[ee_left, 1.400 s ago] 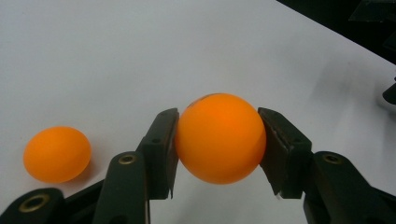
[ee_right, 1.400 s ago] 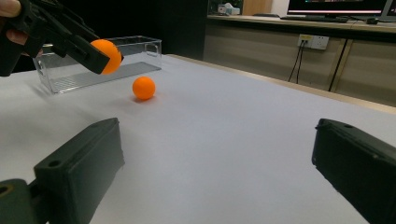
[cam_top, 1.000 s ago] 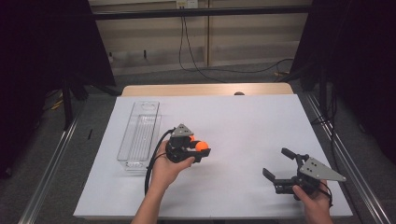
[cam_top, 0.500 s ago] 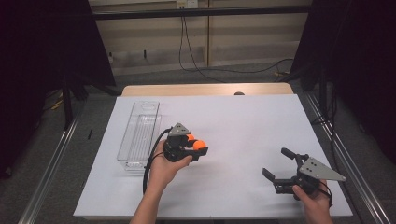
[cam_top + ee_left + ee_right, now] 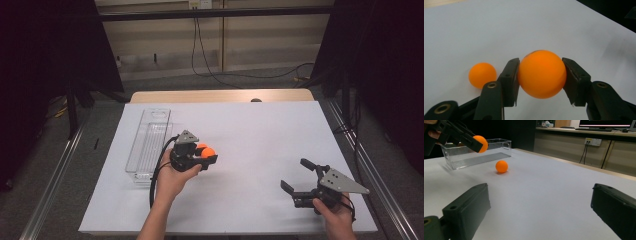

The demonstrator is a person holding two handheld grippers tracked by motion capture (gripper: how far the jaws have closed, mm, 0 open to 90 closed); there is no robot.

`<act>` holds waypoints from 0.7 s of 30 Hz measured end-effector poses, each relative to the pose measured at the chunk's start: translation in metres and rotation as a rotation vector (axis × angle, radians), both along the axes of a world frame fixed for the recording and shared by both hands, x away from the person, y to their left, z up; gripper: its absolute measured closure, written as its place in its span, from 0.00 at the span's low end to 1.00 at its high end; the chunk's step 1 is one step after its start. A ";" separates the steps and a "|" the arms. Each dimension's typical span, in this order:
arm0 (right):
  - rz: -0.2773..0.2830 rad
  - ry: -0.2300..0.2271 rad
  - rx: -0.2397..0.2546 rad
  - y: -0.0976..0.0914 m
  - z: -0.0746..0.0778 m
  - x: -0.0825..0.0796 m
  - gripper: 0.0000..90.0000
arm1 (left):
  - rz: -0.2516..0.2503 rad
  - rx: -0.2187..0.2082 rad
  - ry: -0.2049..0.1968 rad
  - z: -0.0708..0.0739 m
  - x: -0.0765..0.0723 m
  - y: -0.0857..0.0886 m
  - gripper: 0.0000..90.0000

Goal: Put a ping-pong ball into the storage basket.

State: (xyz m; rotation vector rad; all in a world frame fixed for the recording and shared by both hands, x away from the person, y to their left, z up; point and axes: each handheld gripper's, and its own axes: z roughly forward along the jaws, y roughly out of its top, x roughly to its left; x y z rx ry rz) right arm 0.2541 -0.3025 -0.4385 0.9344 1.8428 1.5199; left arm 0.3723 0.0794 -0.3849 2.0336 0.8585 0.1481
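Left gripper [image 5: 540, 75] clamped on orange ball [image 5: 541, 73], lifted off white table [image 5: 260, 135]. Second ball [image 5: 482, 75] just beside left jaw, on table. Clear bin [image 5: 149, 142] close behind. Right gripper [image 5: 298, 181] apart, empty, nothing blocking.

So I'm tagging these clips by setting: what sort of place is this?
Probably an indoor lab or recording room: a white-covered table ringed by black curtains, wall sockets with trailing cables, and a monitor on a side bench.

Illumination even and overhead; the white-covered counter [image 5: 260, 130] reads bright, without glare, against dark surroundings. Shadows soft and faint. High view slightly soft. Left gripper view: the near black jaws are mildly blurred. Right gripper view: the background is soft.
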 end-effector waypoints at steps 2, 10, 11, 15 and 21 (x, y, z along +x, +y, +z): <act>0.000 -0.001 0.000 0.000 0.000 0.000 0.02 | 0.005 0.012 -0.006 0.000 0.001 0.001 0.56; 0.001 -0.002 -0.002 0.000 0.000 0.000 0.02 | 0.019 0.006 -0.005 0.003 0.001 0.006 0.56; 0.002 -0.003 -0.002 0.000 0.000 0.000 0.02 | 0.019 0.007 -0.006 0.004 0.001 0.006 0.56; 0.001 -0.002 -0.001 0.000 0.000 0.000 0.02 | 0.028 0.005 -0.006 0.004 0.002 0.009 0.56; 0.002 -0.004 -0.001 0.000 0.000 0.000 0.02 | 0.044 0.011 -0.011 0.006 0.003 0.013 0.57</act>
